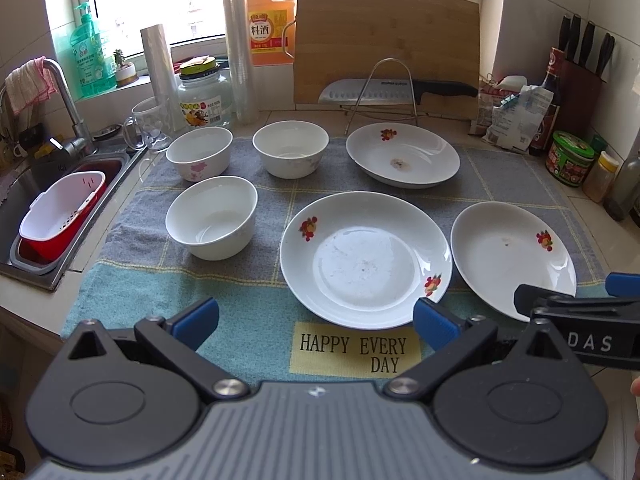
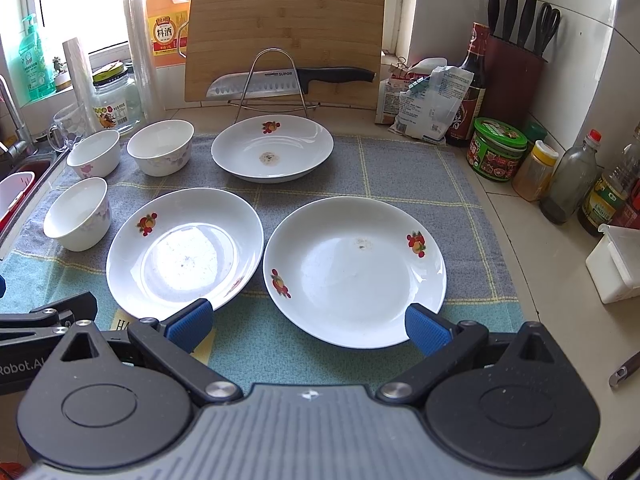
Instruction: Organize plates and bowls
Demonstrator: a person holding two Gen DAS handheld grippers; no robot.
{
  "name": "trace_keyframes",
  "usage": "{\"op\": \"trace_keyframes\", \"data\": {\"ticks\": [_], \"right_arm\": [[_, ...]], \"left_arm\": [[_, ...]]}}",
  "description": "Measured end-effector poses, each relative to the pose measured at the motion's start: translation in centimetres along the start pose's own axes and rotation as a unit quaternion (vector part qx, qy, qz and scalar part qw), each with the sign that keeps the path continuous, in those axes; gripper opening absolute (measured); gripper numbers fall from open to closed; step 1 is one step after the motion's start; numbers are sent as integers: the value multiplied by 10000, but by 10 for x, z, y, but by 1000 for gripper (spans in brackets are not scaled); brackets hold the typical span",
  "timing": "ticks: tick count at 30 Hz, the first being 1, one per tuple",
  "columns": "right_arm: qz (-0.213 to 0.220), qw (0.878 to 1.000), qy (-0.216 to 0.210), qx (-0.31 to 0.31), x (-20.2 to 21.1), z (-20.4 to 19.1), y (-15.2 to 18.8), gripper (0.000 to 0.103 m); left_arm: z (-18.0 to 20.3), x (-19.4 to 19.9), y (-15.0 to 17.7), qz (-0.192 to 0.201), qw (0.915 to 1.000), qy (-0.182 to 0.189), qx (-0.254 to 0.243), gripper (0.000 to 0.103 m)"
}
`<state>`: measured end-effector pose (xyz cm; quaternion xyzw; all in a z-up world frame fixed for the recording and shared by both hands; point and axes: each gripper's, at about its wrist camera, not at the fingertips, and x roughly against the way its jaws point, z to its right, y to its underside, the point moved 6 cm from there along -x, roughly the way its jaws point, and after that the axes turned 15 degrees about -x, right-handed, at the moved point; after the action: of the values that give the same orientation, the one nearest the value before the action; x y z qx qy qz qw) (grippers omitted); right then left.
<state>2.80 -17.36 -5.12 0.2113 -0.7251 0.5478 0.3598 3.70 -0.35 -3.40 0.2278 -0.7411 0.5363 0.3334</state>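
From the left wrist view, three bowls and three plates were seen spread singly over a checked cloth (image 1: 256, 304) on the worktop (image 1: 32, 300), none stacked, so the sorting was judged not yet begun. The near bowl (image 1: 212, 218) sat left of the middle plate (image 1: 366, 260), with two more bowls (image 1: 199, 153) (image 1: 291, 148) behind it and the far plate (image 1: 402, 155) in front of a wire rack (image 1: 384, 92), probably the plates' destination. The left hand-held gripper (image 1: 316, 320) was held wide apart and empty, just short of the middle plate's near rim.

From the right wrist view, the right plate (image 2: 354, 272) lay just beside the middle plate (image 2: 184, 252). The right hand-held gripper (image 2: 308, 326) was spread wide, holding nothing, its right finger (image 2: 426, 330) overlapping that plate's near edge; contact could not be told.
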Motion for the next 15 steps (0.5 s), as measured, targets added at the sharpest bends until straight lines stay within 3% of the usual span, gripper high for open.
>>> {"op": "trace_keyframes", "data": {"ticks": [15], "right_arm": [[8,10000,-24,-16,2,3,1,103]], "left_arm": [[-1,0,1,4,10000,-2,0,102]]}}
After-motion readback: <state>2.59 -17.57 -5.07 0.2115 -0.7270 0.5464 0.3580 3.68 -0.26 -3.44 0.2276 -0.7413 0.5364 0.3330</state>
